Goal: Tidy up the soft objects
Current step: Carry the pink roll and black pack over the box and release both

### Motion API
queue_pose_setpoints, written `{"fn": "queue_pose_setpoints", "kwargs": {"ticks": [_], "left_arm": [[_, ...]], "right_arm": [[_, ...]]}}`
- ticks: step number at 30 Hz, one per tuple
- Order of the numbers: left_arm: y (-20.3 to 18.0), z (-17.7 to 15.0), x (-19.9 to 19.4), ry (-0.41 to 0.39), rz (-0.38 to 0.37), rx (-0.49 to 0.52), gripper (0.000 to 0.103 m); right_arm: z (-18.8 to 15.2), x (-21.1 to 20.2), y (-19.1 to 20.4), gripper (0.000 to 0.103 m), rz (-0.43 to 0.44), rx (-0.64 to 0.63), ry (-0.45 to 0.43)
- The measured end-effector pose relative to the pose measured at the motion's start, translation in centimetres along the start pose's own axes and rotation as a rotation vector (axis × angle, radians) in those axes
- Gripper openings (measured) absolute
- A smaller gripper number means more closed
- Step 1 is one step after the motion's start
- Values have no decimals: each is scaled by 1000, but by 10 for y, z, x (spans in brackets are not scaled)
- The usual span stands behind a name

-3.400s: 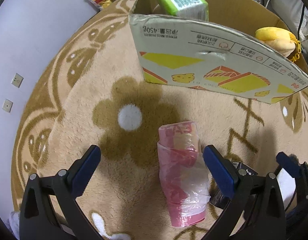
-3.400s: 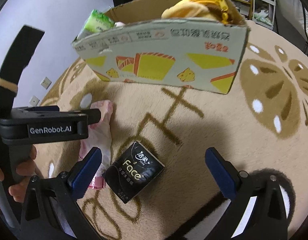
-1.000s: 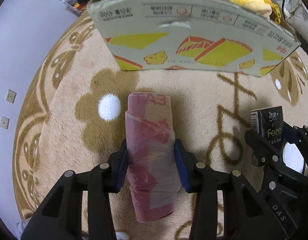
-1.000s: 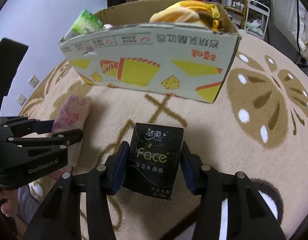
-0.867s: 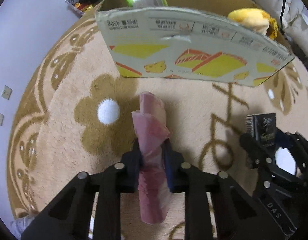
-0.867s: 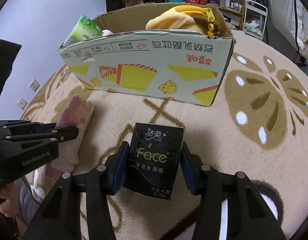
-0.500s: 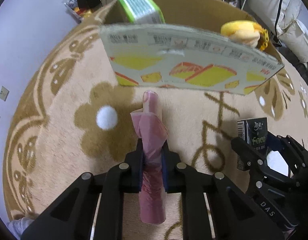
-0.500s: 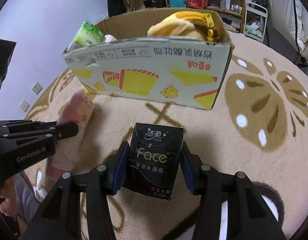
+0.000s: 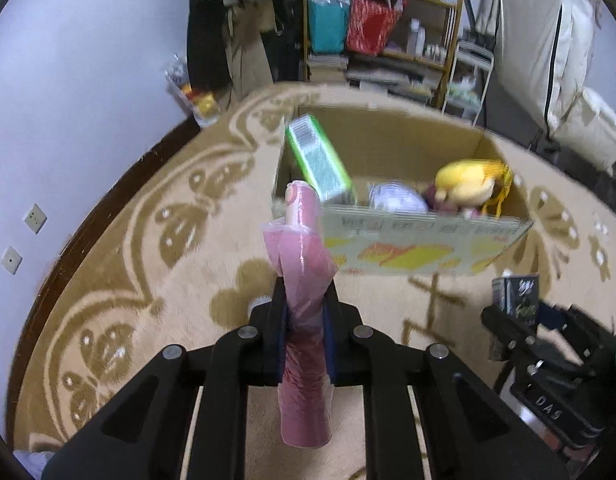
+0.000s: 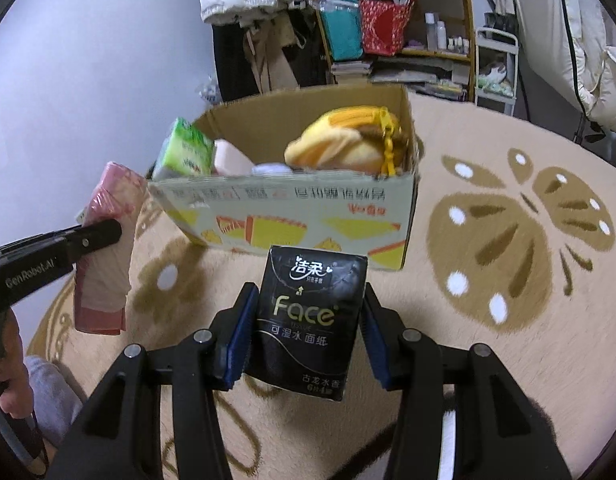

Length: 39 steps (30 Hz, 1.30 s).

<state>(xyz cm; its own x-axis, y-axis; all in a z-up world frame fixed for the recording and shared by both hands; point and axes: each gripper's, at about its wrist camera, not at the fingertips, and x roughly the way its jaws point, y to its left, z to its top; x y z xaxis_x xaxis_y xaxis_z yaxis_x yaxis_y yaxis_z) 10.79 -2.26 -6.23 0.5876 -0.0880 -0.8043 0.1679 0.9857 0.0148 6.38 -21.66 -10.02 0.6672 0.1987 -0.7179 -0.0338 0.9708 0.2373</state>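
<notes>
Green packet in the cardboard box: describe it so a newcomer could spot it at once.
On the round beige rug stands an open cardboard box. The green packet leans upright in its left end. It is the only green thing there, beside a yellow plush toy.

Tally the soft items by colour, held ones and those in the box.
Pink: 2, the plastic-wrapped pink roll in the left tongs and a pale pink item in the cardboard box
Black: 1, black tissue pack in the right tongs
Green: 1, green tissue pack
Yellow: 1, yellow plush toy
White: 1, whitish round item
Total: 6
</notes>
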Motion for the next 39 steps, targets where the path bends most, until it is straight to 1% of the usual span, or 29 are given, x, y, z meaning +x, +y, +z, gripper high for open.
{"fn": "queue_pose_setpoints", "kwargs": {"ticks": [2, 4, 8, 11, 13, 16, 18, 21, 24, 30, 33, 36, 39], "left_arm": [[5, 4, -8, -39, -13, -23, 14], [8, 9, -16, -95, -5, -42, 14], [7, 15, -28, -163, 24, -19, 14], [3, 20, -35, -210, 40, 0, 14], [0, 25, -39, -247, 54, 7, 14], [-3, 33, -43, -306, 62, -8, 14], [-4, 42, -42, -329, 46, -23, 14], [-6, 53, -42, -364, 48, -23, 14], [-9, 61, -42, -390, 45, -18, 14], [-16, 75, -37, -415, 40, 29, 14], [-17, 82, -35, -427, 29, 28, 14], [-19, 90, -29, -440, 39, 29, 14], [-19, 94, -25, -453, 29, 16, 14]], "right_arm": [[4, -5, 0, 52, 2, -3, -28], [10, -9, 1, 52, 3, -7, -57], [21, -17, 2, 52, 6, -15, -107], [30, -21, 5, 52, -2, -45, -140], [37, -22, 5, 52, 8, -65, -165], [47, -22, 4, 52, 16, -71, -184], [52, -23, 4, 52, 16, -77, -196], [58, -22, 4, 52, 12, -83, -208], [68, -19, 7, 52, 7, -100, -222], [90, -15, 10, 52, 9, -127, -257], [101, -11, 10, 52, 45, -103, -268], [106, -4, 14, 52, 35, -128, -278], [109, 5, 15, 52, 32, -144, -270]]}}
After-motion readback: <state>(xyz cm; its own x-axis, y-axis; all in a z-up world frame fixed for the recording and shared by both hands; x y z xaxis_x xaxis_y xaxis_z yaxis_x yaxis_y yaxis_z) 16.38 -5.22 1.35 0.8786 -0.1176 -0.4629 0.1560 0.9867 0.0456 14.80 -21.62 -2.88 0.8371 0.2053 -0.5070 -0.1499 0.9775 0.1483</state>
